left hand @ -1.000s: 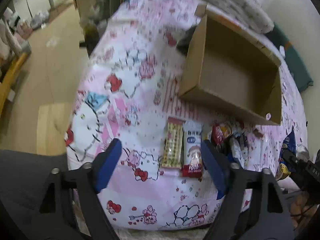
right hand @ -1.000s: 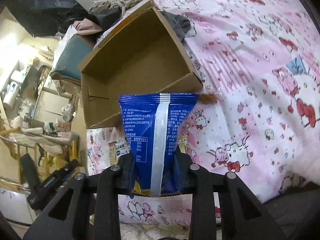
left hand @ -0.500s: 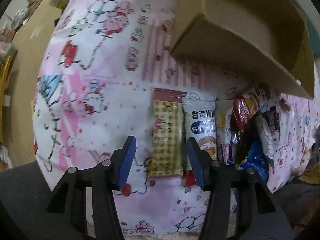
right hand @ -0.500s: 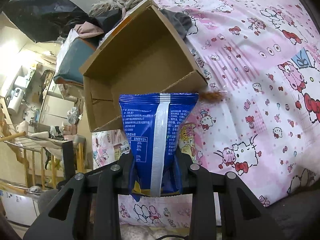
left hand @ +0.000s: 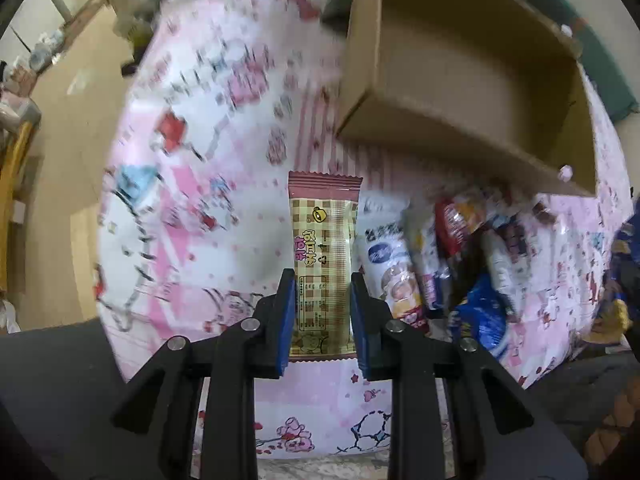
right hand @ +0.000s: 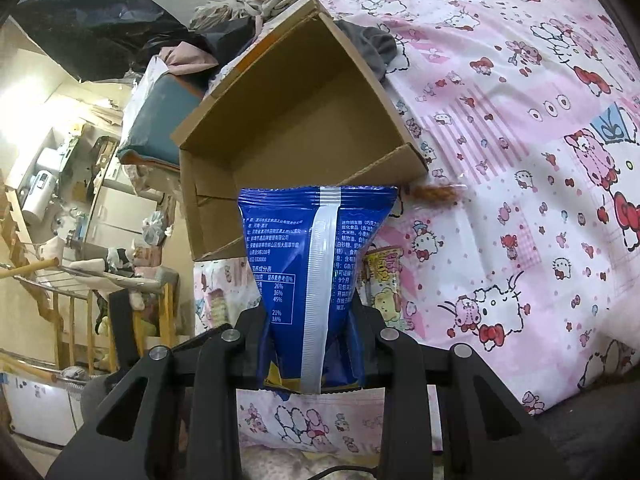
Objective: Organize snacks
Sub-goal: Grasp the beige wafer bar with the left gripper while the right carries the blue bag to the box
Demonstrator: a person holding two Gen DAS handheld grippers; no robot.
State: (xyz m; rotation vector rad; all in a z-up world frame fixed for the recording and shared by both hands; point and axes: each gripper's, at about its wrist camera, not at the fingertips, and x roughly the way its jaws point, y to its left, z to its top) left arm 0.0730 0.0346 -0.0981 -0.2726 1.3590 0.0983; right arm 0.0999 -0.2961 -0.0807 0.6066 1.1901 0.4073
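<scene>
Underneath, a pink cartoon-print bed, cluttered room beyond. Open cardboard box beside loose snacks. Left claw just closing around a checked wafer bar; right claw clamped on a blue packet.

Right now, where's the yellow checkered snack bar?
In the left wrist view the yellow checkered snack bar lies on the pink bedsheet between the left tool's closing pads, left of the white snack packet, below the cardboard box.

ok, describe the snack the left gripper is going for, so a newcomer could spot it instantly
Find the open cardboard box on the pink cartoon-print bedspread; a row of snack packets lies just in front of it. The target is the leftmost one, a long checked bar wrapper between the fingers of the left gripper, whose jaws have just been closing. Only it is tan-checked with pink lettering; its neighbours are white, red or blue.
</scene>
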